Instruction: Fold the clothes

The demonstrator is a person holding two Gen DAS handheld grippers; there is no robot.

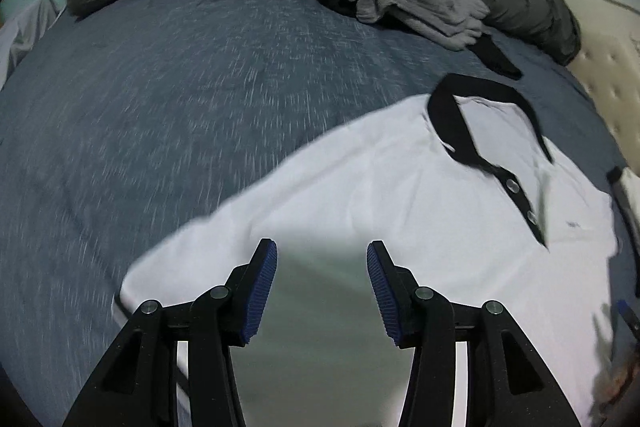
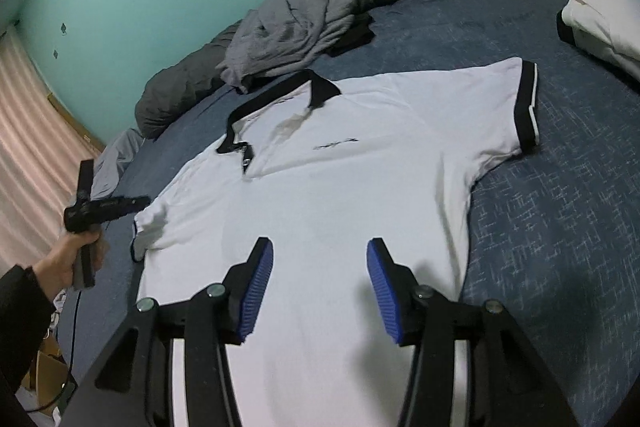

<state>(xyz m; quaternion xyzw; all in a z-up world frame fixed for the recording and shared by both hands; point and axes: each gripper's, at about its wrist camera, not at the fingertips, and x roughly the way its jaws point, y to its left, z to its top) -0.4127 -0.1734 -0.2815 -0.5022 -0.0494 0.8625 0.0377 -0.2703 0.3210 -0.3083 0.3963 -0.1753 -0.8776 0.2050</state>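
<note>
The polo shirt [image 2: 340, 163] lies flat on the bed [image 2: 560, 227], collar [image 2: 320, 89] away from both grippers. Left gripper [image 1: 322, 287] and right gripper [image 2: 320, 287] are wide, empty, above its hem end.

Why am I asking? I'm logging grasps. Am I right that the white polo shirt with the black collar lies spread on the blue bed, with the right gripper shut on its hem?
Not quite. The right gripper is open, its jaws apart above the white polo shirt and gripping nothing, as the right wrist view shows. The shirt does have a black collar and lies spread on the blue bed.
</note>
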